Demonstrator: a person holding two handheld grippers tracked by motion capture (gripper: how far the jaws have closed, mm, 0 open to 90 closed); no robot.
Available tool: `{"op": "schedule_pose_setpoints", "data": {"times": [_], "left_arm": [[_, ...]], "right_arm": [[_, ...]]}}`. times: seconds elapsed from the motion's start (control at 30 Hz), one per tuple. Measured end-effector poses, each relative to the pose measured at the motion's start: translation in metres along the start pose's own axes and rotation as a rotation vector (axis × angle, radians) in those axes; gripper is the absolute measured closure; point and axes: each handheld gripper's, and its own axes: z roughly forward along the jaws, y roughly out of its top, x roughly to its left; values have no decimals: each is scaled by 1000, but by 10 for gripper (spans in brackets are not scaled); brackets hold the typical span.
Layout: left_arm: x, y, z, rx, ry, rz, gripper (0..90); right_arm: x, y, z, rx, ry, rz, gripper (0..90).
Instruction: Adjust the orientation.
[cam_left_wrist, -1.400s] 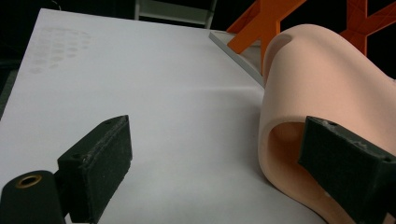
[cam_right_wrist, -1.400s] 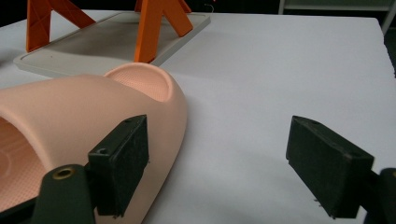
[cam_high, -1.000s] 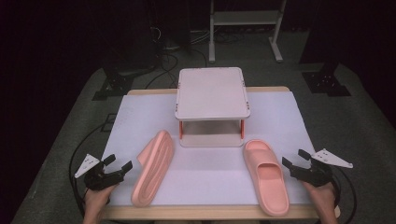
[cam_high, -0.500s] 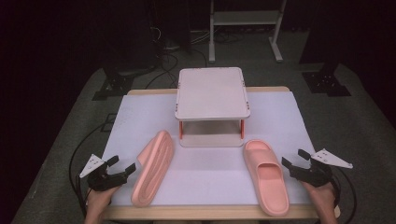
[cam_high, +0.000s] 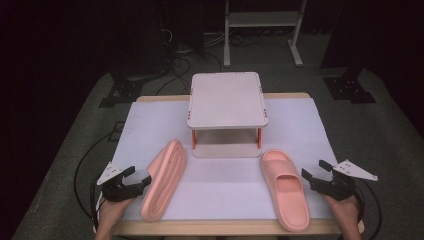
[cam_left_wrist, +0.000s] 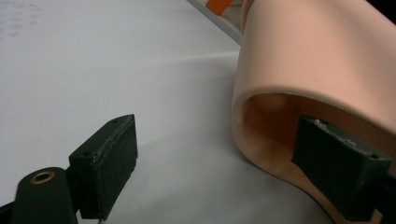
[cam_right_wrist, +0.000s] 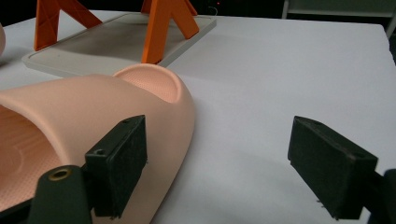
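Right now the left claw (cam_high: 142, 181) is open, its jaws just closing a bit around the edge of the tipped slipper (cam_high: 164, 178), near the rack (cam_high: 227, 100). It might slip. Past it, the right claw (cam_high: 312, 176) is open beside the flat slipper (cam_high: 283, 190).

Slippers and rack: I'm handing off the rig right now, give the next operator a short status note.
Left hand-held gripper: open at the left slipper, jaws just closing, one jaw at the strap opening; nothing gripped yet.
Right hand-held gripper: open beside the right slipper, not gripping.
Left slipper lies on its side on the white table; right slipper lies sole-down.
The two-tier rack stands behind them, shelves bare.
Done: both grippers positioned. Left: probably grasp each slipper and move them onto the rack.
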Motion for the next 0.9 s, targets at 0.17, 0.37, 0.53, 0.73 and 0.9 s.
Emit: {"op": "schedule_pose_setpoints", "data": {"times": [0.17,0.37,0.53,0.73,0.9], "left_arm": [[-3,3,9,33,-3,32,148],[-5,5,13,46,-14,44,203],[-5,6,16,54,-36,31,274],[-6,8,20,66,-61,21,341],[-7,9,21,58,-76,16,400]], "right_arm": [[0,0,0,0,3,-4,193],[0,0,1,0,2,-3,190],[0,-1,1,1,4,-4,189],[0,-1,1,2,6,-4,189],[0,-1,1,2,7,-5,189]]}}
